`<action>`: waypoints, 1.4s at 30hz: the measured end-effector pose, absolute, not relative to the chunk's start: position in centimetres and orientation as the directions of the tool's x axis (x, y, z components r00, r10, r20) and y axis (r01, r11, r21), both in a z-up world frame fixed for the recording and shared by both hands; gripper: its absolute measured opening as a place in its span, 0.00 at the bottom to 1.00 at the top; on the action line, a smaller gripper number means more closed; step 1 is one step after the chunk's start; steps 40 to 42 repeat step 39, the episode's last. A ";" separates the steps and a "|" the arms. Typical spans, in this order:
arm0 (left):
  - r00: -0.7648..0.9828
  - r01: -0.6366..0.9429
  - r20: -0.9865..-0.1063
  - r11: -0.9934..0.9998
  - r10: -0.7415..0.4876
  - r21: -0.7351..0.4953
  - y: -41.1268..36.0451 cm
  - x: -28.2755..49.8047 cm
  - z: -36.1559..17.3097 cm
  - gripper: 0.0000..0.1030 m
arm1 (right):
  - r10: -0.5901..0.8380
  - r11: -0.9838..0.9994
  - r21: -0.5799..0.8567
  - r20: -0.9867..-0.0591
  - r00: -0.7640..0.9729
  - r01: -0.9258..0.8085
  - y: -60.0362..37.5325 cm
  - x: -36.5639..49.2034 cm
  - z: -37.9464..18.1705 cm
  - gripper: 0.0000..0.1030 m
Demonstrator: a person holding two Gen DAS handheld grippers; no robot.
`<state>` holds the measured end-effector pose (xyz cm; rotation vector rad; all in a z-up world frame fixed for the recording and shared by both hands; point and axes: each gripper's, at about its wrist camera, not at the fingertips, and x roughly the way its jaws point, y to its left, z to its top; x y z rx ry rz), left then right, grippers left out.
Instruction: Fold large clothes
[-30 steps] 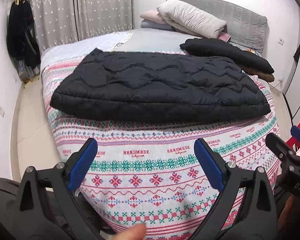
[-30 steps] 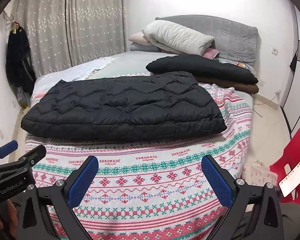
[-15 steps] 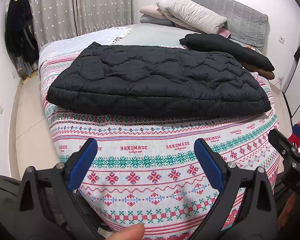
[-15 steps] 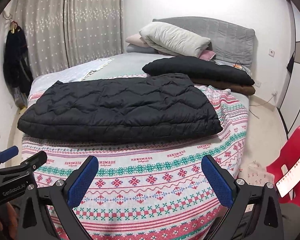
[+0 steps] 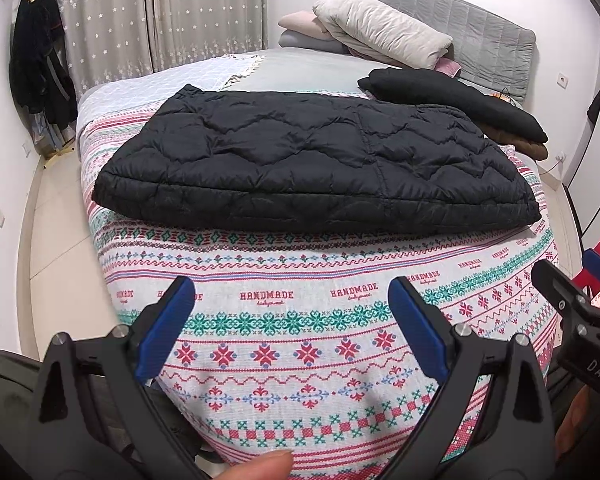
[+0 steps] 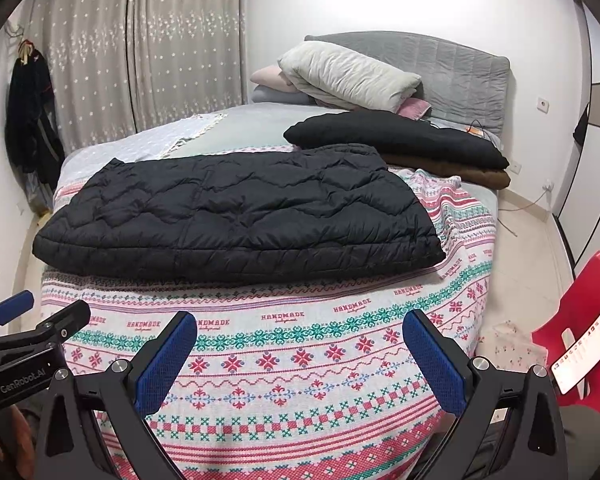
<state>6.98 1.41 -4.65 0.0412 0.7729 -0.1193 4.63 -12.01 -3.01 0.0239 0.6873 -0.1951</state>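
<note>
A black quilted jacket [image 5: 312,160] lies folded flat across the bed; it also shows in the right wrist view [image 6: 236,212]. It rests on a patterned "HANDMADE" blanket [image 5: 284,344], also in the right wrist view [image 6: 300,360]. My left gripper [image 5: 290,312] is open and empty, held above the blanket's near edge, short of the jacket. My right gripper [image 6: 300,344] is open and empty, also short of the jacket. Each gripper shows at the side of the other's view.
A folded black garment [image 6: 392,140] on a brown one [image 6: 452,172] lies near the grey headboard [image 6: 460,68], with pillows [image 6: 348,76] behind. Dark clothes [image 5: 40,68] hang at the left wall. A red chair [image 6: 584,320] with a phone stands at the right.
Both grippers have drawn slightly back and up from the bed, so the jacket sits a little farther off. Both stay open. The jacket has not moved.
</note>
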 end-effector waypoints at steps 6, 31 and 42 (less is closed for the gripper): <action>0.706 0.125 -0.702 0.992 -0.094 -0.007 1.3 7.0 -4.7 0.94 | -0.171 0.981 -0.040 -0.635 0.753 0.189 -12.0 4.7 -3.0 1.00; 0.703 0.119 -0.706 0.993 -0.086 -0.002 1.1 7.0 -4.8 0.94 | -0.169 0.982 -0.041 -0.643 0.747 0.187 -12.1 4.8 -3.3 1.00; 0.702 0.117 -0.708 0.993 -0.081 0.002 1.1 6.9 -4.9 0.94 | -0.167 0.982 -0.040 -0.643 0.747 0.185 -11.9 4.8 -3.3 1.00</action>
